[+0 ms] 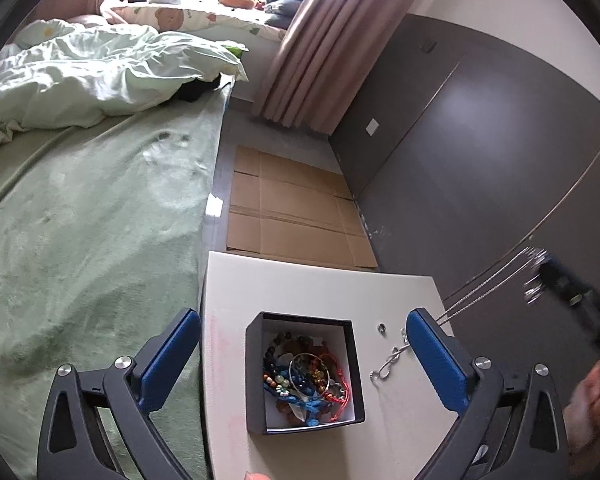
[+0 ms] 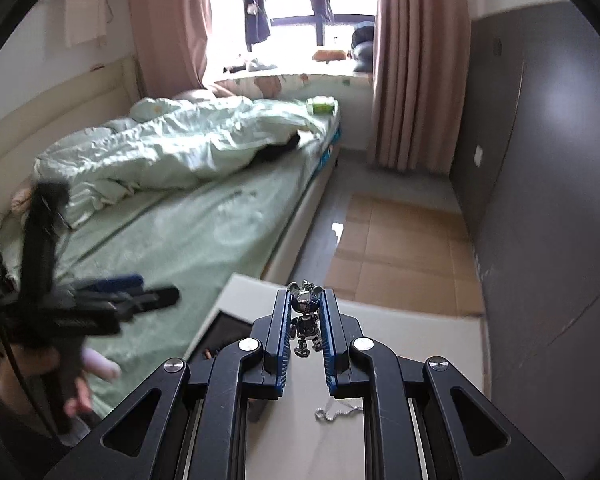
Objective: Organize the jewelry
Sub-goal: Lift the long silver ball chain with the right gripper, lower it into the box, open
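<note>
My left tool (image 1: 300, 364) hangs spread wide above the black jewelry box (image 1: 305, 374), which sits on the white tabletop (image 1: 328, 288) beside the bed (image 1: 92, 216) and is heaped with bead bracelets (image 1: 304, 376). Right of the box lies a small silver chain (image 1: 390, 362). My right tool (image 2: 306, 322) grips a silver bear pendant (image 2: 305, 318), its chain (image 1: 484, 290) pulled taut. I can read no writing anywhere.

Green-sheeted bed (image 1: 92, 216) beside grey wall (image 1: 480, 152), pink curtains (image 2: 416, 64) framing bright window (image 2: 300, 20).
</note>
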